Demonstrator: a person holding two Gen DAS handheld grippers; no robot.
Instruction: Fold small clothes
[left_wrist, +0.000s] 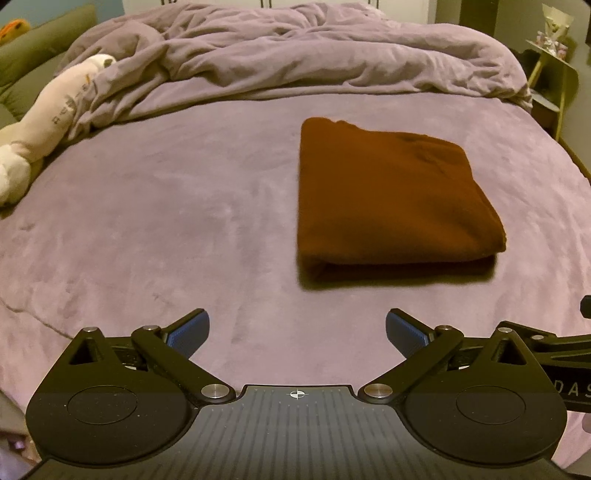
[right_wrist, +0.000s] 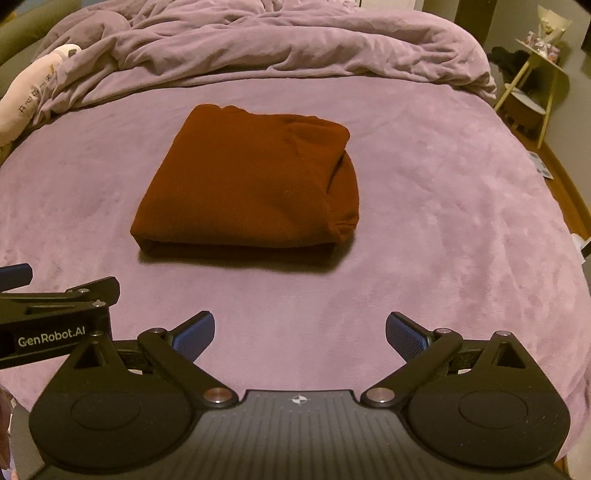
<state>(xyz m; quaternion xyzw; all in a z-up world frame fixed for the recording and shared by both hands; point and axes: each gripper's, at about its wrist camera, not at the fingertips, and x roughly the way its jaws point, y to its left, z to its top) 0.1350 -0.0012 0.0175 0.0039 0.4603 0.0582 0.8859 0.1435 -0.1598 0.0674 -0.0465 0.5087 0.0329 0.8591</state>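
Rust-brown knit, thick and soft: that is how we read the folded garment (left_wrist: 391, 195), which lies in the middle right of the left wrist view and just left of centre in the right wrist view (right_wrist: 243, 184). It rests on the flat purple blanket (left_wrist: 184, 221), well short of the rumpled duvet (left_wrist: 295, 48) across the top of the frame. We see it as a neat, squarish bundle of several layers, the doubled edge facing us and casting a dark shadow.

Both tools hang short of it, touching nothing. The left gripper (left_wrist: 297, 332) has its blue pads (left_wrist: 188, 334) spread wide with bare blanket between them; the right gripper (right_wrist: 300, 334) stands the same way, empty.

We judge the bundle light, limp and not at all fragile, with a fuzzy surface that should not slip between ribbed pads. A pinch on the top layer alone would likely peel the fold apart. Better to take the whole stack at the near doubled edge, one tool toward each corner. At the right side in the right wrist view a rounded lump bulges out, perhaps a tucked sleeve or hood; we cannot tell which. That loose side seems the likeliest to spill.
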